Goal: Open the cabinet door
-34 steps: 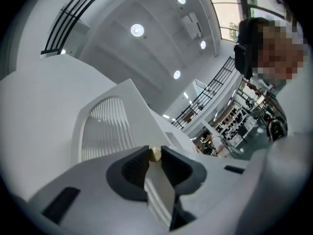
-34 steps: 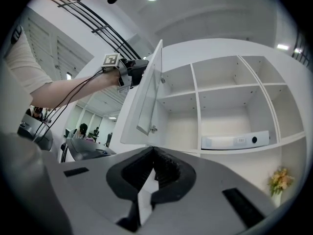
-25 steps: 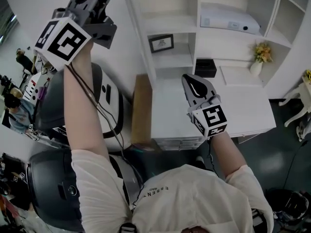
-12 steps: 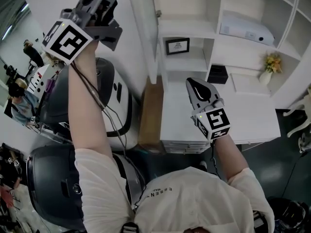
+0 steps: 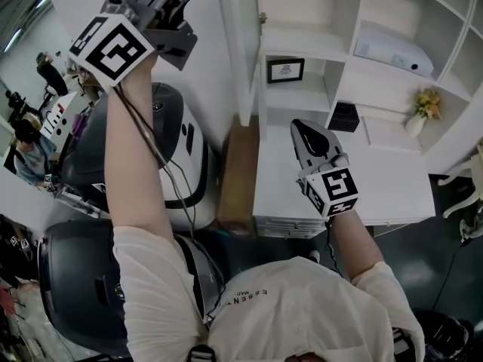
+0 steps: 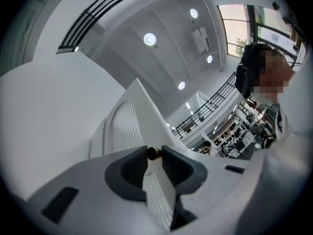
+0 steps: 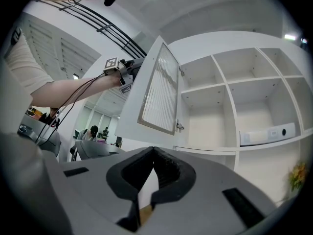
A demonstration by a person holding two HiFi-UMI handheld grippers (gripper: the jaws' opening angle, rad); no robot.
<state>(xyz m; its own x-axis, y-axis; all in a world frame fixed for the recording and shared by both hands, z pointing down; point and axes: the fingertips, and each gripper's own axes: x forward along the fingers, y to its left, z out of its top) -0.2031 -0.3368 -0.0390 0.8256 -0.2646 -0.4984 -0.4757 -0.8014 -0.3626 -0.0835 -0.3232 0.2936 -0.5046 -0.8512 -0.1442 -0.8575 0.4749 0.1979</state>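
Cabinet door (image 5: 240,44) is hanging high in the scene, just left of the open shelving. It is already swung well out from the cabinet front and is showing edge-on in the head view. A ribbed pane is showing on its face in the right gripper view.

Far left: large grey-and-white machine (image 5: 162,153) is sitting below the raised left arm. Not part of the job.

Left hand-held gripper (image 6: 154,155) is reaching up to the door's free edge. Its jaws are pinching tight on a small dark knob (image 6: 152,152), with nothing else between them.

Centre: brown panel (image 5: 238,168) is standing between the machine and the white worktop (image 5: 385,179). Beside the door the shelves are lying exposed, and a picture frame (image 5: 285,70) is standing in the nearest compartment.

Right hand-held gripper (image 7: 153,151) is hovering over the worktop and pointing toward the shelves. Its jaws are pressed together and holding nothing.

Right: black box (image 5: 343,116) is sitting on a low shelf, a white device (image 5: 396,51) on a higher one, and a vase of flowers (image 5: 421,108) furthest right.

Step in hand, as I am reading it: the pull-open, at a late stage, since the shelves beside the door are lying uncovered. The next move is likely calling for the knob to be carried along its arc around the hinge, not dragged straight back. The pinch needs to be firm, the knob being small and round. The knob can be let go once the door is standing fully open. Risk: the knob slipping out of the pads mid-swing.
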